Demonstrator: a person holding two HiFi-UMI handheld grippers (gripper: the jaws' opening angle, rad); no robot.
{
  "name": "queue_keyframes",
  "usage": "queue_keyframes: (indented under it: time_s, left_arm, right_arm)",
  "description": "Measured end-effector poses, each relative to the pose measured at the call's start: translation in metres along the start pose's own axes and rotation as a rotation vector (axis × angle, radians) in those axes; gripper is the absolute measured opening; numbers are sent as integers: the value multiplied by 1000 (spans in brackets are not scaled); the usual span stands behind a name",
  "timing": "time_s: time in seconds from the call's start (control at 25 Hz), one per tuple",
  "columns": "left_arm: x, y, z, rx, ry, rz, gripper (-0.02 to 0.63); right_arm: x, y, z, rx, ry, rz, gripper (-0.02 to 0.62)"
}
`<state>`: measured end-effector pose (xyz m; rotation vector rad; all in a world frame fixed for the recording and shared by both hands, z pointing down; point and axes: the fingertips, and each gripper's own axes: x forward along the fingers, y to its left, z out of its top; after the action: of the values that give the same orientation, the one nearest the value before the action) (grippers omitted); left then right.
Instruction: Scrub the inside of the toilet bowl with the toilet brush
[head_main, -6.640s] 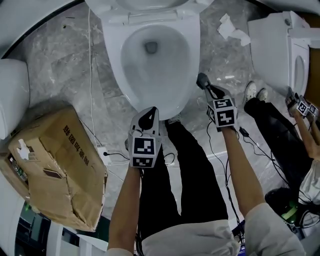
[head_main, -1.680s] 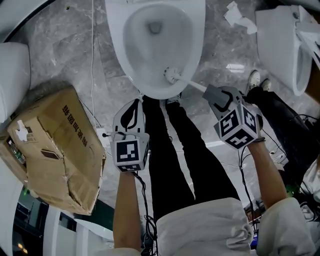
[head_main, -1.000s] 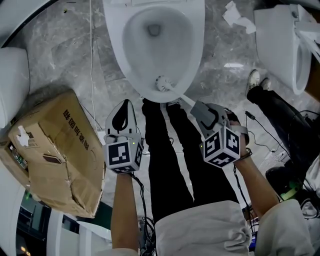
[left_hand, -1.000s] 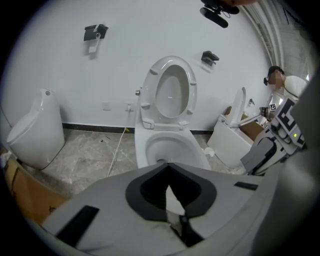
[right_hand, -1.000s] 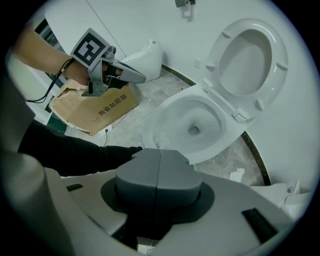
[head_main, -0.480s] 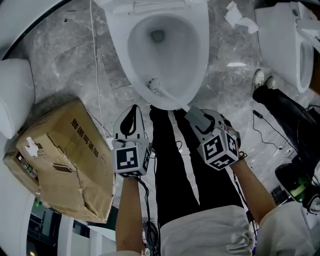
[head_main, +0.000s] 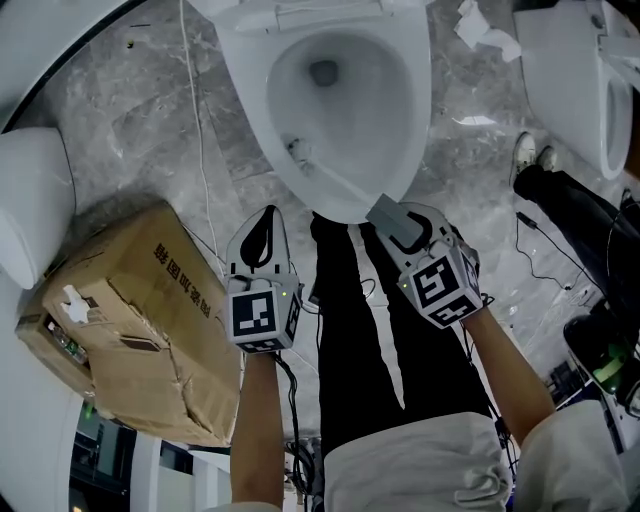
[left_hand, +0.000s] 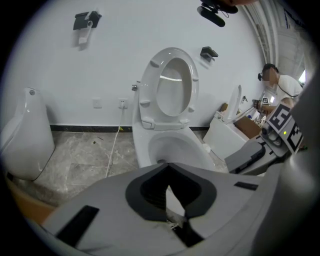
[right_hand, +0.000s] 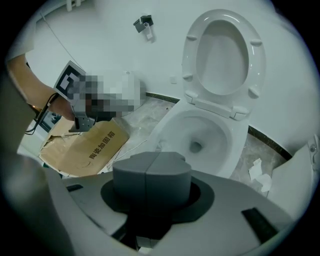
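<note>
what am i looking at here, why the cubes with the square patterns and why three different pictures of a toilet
No robot here: a person stands over a toilet bowl holding a two-jaw gripper in each hand. The patterned cubes are part of those grippers. The head view comes from a camera on the person's head, looking steeply down. The other two come from cameras riding on each gripper, looking along its jaws: the grey shapes at the bottom. The right gripper is shut on the handle of a toilet brush, whose head is inside the bowl. The left gripper is shut and empty, near the bowl's front. On the marble floor lie a cardboard box and crumpled paper.
</note>
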<state>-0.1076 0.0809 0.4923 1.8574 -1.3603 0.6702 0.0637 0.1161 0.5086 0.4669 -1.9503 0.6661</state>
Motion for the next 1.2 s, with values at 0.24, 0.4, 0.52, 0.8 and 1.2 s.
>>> queue_keyframes:
  time_s: [0.24, 0.4, 0.52, 0.8, 1.2]
  left_arm:
    - [1, 13, 4, -7, -9, -7, 21]
    - [2, 20, 6, 13, -13, -19, 21]
    - [1, 22, 7, 8, -12, -20, 21]
    - [11, 12, 8, 27, 0, -72, 21]
    - [18, 17, 12, 17, -7, -87, 21]
  right_arm:
    - [2, -3, 20, 2, -54, -20, 175]
    - [5, -9, 35, -9, -83, -29, 175]
    - [6, -14, 49, -12, -105, -36, 175]
    - [14, -29, 77, -42, -142, -52, 173]
    - [20, -63, 114, -114, -196, -97, 173]
